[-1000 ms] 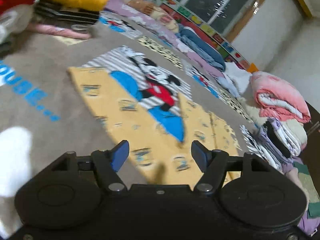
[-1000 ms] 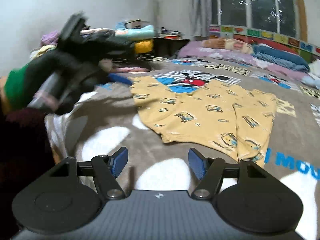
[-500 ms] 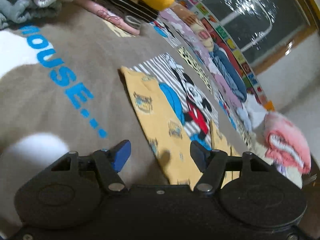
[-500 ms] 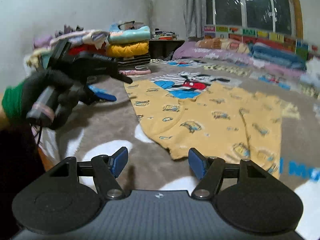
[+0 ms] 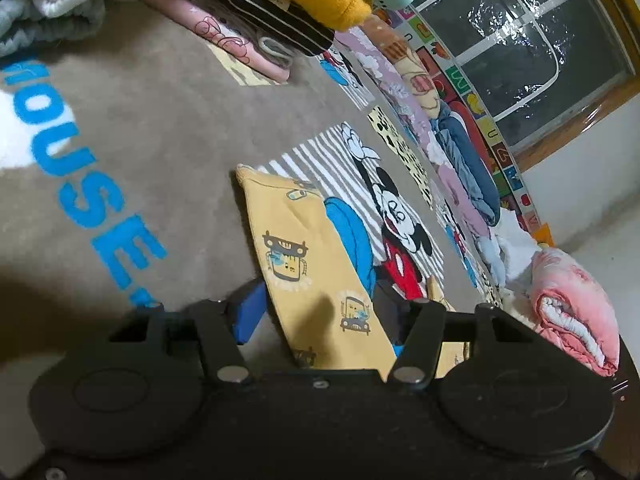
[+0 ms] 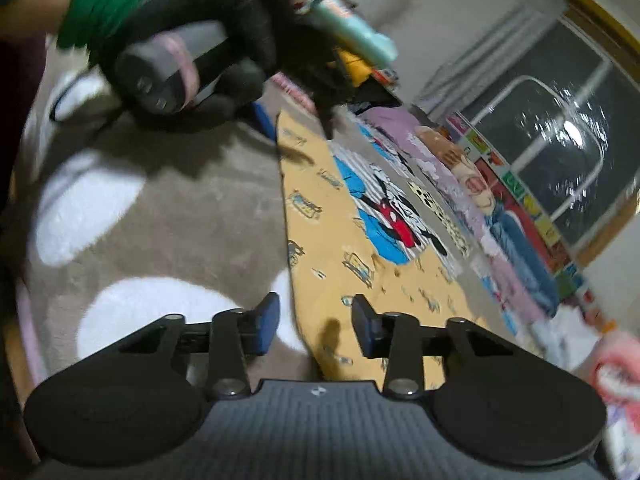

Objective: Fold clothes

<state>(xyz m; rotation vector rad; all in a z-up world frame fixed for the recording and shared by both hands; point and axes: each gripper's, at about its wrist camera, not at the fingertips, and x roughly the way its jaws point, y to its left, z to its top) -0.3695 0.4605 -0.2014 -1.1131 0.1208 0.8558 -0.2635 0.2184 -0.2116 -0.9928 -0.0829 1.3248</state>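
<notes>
While the yellow cloth [image 5: 304,264] lies spread out flat on the grey blanket [image 5: 152,168], both tools come low over one long edge of it. It has little cars printed on it, and part of it covers the mouse picture [image 5: 396,232] on the blanket. I cannot tell what kind of garment it is.

My guess is that the step in hand is taking hold of that edge, so the cloth can be folded over. The left hand-held gripper [image 5: 320,314] has its two blue fingers spread wide, one on the blanket side and one over the cloth, with the edge between them. The right hand-held gripper [image 6: 314,322] is spread too, and the edge runs up between its fingers. Neither one pinches anything right now.

The next move, I think, asks both to go down a bit more, so one finger slips under the edge, and then to press together on the cloth. The cloth is thin and soft, so it may slide away or bunch up.

From the right side you can see the person's left hand [image 6: 224,36] in a black glove with a green cuff. It grips the handle from above and tips the tool down toward the far corner of the cloth. That view is blurry.
</notes>
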